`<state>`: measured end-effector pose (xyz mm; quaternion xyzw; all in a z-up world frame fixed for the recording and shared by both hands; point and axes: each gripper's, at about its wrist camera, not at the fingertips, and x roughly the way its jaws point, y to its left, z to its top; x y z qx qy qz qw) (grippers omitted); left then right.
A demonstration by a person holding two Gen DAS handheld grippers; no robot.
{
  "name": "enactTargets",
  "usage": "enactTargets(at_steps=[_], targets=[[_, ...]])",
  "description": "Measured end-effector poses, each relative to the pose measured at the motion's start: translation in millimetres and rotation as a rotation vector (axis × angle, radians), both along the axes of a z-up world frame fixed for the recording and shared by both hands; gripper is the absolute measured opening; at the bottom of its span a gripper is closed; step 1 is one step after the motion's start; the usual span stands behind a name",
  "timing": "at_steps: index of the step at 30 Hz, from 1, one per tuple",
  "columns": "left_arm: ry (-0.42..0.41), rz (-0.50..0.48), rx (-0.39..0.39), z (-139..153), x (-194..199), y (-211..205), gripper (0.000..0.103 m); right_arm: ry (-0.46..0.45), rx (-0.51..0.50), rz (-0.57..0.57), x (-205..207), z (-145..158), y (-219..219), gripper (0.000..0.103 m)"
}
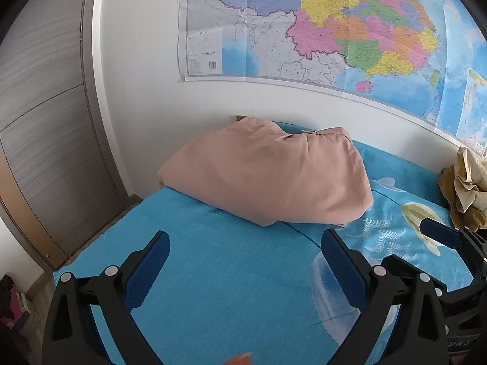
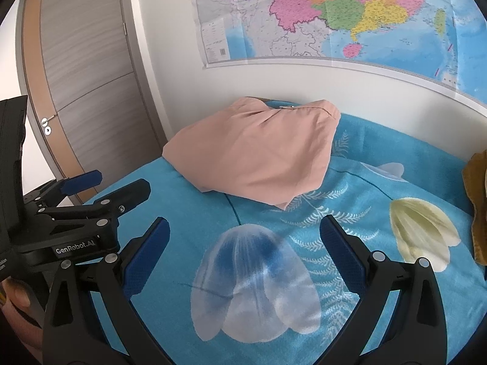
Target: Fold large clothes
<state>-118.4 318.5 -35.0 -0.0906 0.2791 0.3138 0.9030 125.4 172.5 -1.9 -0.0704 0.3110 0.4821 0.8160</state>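
A folded pink garment (image 1: 268, 176) lies on the blue bed cover (image 1: 219, 273) near the far wall; it also shows in the right wrist view (image 2: 255, 155). My left gripper (image 1: 245, 243) is open and empty, held above the cover a short way in front of the garment. My right gripper (image 2: 243, 231) is open and empty, above the flower print, also short of the garment. The left gripper (image 2: 103, 184) shows at the left of the right wrist view, and a right gripper finger (image 1: 441, 232) shows at the right of the left wrist view.
A crumpled mustard-yellow cloth (image 1: 465, 188) lies at the bed's right side, also in the right wrist view (image 2: 478, 206). A large map (image 1: 334, 30) hangs on the wall behind the bed. A grey door (image 2: 88, 91) stands left of the bed.
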Motion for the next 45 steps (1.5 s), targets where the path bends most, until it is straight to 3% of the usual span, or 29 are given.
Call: enactTargets(at_steps=[45], targets=[[-0.001,-0.016,0.009,-1.3,-0.5,-5.5,0.097,0.004,-0.007,0.004,-6.4,-6.0,0.5,0.097]])
